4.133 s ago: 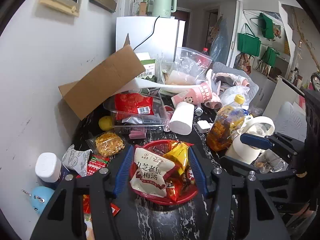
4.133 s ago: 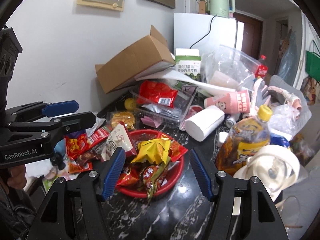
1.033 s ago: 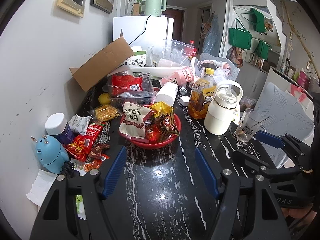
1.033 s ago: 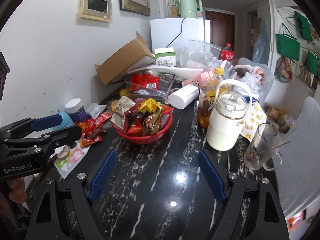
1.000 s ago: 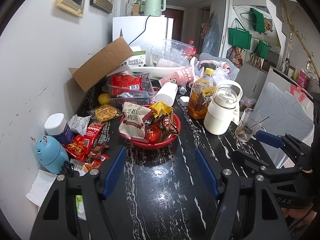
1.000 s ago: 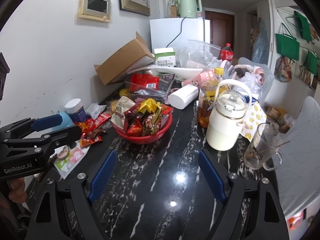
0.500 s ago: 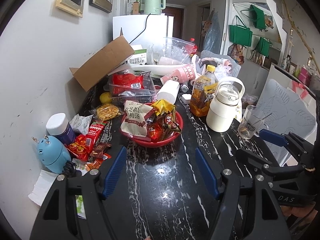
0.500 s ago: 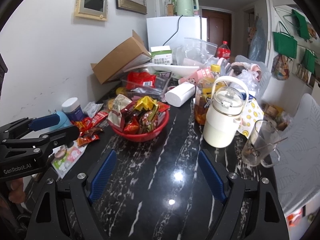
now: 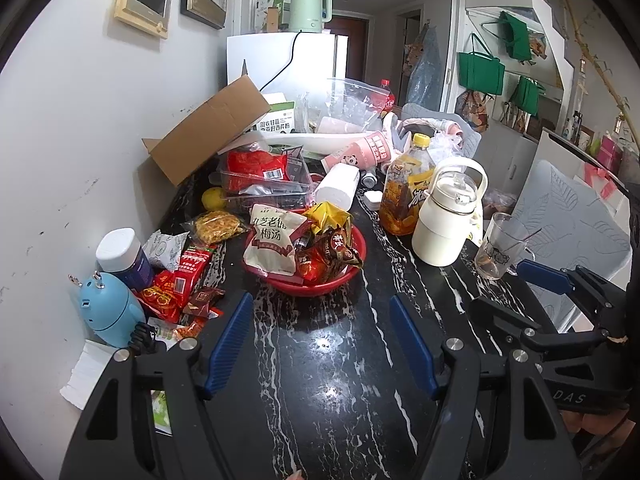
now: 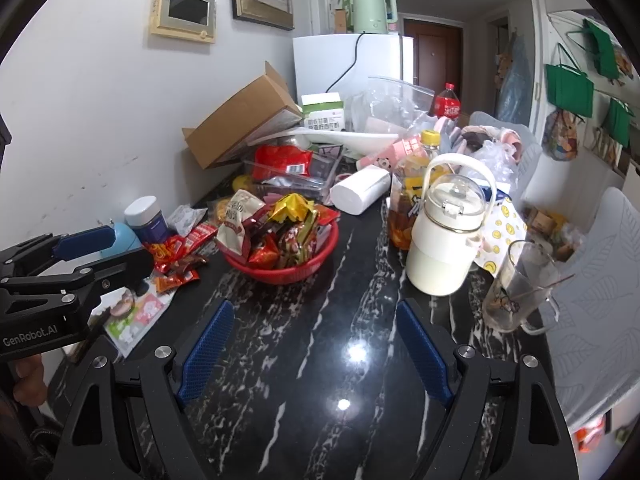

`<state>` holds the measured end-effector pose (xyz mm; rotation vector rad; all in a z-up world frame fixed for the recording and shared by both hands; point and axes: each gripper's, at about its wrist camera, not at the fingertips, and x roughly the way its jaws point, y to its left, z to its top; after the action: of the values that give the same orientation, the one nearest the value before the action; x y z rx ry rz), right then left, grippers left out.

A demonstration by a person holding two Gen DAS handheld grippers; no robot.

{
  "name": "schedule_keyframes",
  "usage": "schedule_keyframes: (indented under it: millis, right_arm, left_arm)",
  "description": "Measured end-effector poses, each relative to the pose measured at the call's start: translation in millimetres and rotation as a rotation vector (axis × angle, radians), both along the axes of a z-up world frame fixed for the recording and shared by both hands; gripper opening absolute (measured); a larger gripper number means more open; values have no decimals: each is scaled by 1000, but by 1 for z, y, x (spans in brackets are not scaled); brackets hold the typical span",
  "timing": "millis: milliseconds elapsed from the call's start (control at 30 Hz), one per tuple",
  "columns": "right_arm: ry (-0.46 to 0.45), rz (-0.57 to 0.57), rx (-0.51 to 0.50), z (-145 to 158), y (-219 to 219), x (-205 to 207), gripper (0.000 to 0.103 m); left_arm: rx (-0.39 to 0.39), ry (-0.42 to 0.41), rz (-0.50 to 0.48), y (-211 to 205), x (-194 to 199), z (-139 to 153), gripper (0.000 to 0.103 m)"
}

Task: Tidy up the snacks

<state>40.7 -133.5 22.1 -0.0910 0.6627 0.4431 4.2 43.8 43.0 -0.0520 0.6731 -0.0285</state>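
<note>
Both my claws, left gripper (image 9: 320,344) and right gripper (image 10: 316,352), hang spread and empty over the black marble table (image 10: 320,380), short of the red plastic snack basket (image 9: 320,280) near its left edge.

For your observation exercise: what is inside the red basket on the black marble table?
The red basket holds piled snack packets: a large white packet with Chinese writing, a yellow wrapper and brown and red wrappers. Whatever lies beneath the pile is covered.

Both grippers are well back from the red basket (image 9: 310,280) now, after flanking it closely 4.1 s ago. The left gripper (image 9: 322,344) and right gripper (image 10: 316,350), jaws spread wide, hover over bare black marble countertop (image 10: 320,380).
</note>
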Motion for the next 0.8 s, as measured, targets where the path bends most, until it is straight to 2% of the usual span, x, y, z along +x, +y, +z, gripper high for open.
schedule_keyframes:
  millis: [800]
  right_arm:
    - [-2,-2,-1,2,-1,-4,84]
  left_arm:
    - [16,13,11,1,-4,0,70]
